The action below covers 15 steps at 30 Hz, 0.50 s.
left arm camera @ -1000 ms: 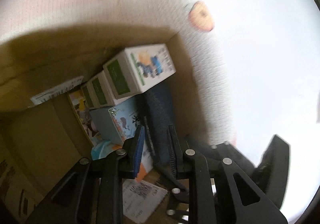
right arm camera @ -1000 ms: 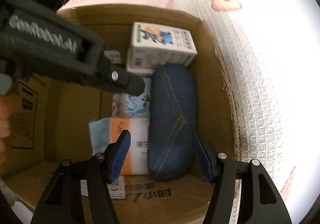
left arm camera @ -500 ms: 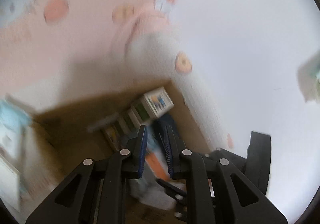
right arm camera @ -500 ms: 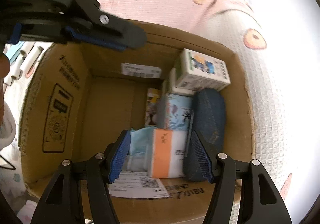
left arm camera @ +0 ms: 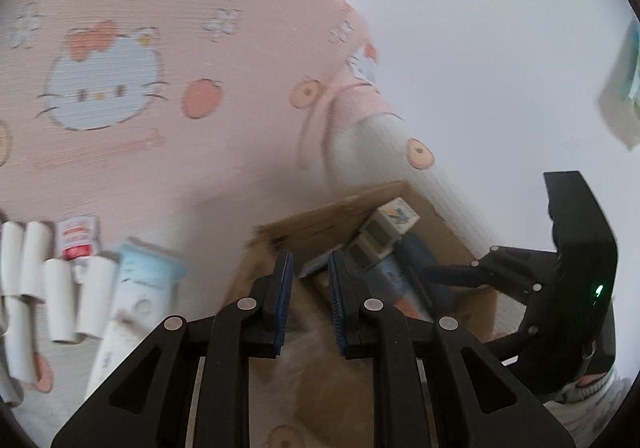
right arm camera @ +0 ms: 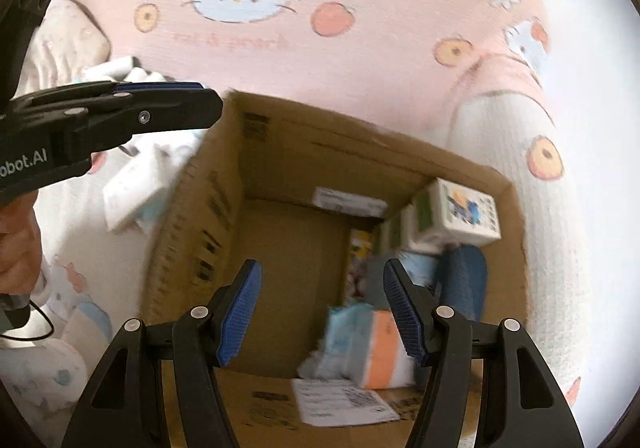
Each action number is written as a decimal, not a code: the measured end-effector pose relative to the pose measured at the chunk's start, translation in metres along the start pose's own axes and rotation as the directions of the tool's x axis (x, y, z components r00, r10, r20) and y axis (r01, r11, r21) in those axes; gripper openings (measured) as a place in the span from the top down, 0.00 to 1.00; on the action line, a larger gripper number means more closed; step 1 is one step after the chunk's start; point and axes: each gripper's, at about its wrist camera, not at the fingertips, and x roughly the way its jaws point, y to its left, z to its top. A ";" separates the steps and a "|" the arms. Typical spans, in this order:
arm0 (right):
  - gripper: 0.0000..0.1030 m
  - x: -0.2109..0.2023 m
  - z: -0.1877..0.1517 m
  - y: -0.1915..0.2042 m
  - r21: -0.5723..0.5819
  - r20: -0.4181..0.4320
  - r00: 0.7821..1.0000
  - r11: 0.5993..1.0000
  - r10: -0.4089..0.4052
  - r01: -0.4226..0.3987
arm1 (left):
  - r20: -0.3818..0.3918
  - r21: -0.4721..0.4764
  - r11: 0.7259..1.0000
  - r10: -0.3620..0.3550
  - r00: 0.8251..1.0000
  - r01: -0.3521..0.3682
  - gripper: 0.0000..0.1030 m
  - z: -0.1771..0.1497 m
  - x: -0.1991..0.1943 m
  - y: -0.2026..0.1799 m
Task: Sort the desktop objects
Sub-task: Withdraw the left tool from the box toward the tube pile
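The cardboard box [right arm camera: 192, 232] looks smeared on its left wall, so its printed marks can't be read. The white paper label [right arm camera: 344, 402] is too blurry to read. In the left wrist view, the white rolls [left arm camera: 60, 288] are blurred and cut off at the edge.

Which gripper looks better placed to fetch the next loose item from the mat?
Probably the left gripper: empty, and the white rolls show in its view; the right gripper hangs over the cardboard box.

left gripper [left arm camera: 310, 298] out of cardboard box [left arm camera: 472, 248], jaws narrowed, right gripper [right arm camera: 322, 314] raised
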 end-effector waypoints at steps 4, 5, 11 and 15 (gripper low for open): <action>0.41 0.001 0.014 0.022 -0.017 0.044 0.999 0.999 0.028 -0.027 | 0.026 0.010 0.996 0.089 0.996 -0.089 0.81 -0.011 -0.018 0.024; 0.41 0.001 0.018 0.027 -0.022 0.054 0.998 0.999 0.038 -0.037 | 0.026 0.011 0.994 0.107 0.994 -0.107 0.81 -0.015 -0.022 0.029; 0.41 0.002 0.043 0.049 0.014 0.098 0.989 0.994 0.107 -0.108 | -0.008 0.016 0.980 0.200 0.980 -0.200 0.81 -0.042 -0.034 0.062; 0.41 0.006 0.056 0.069 0.020 0.124 0.983 0.990 0.139 -0.142 | -0.030 -0.014 0.963 0.270 0.962 -0.271 0.80 -0.057 -0.049 0.091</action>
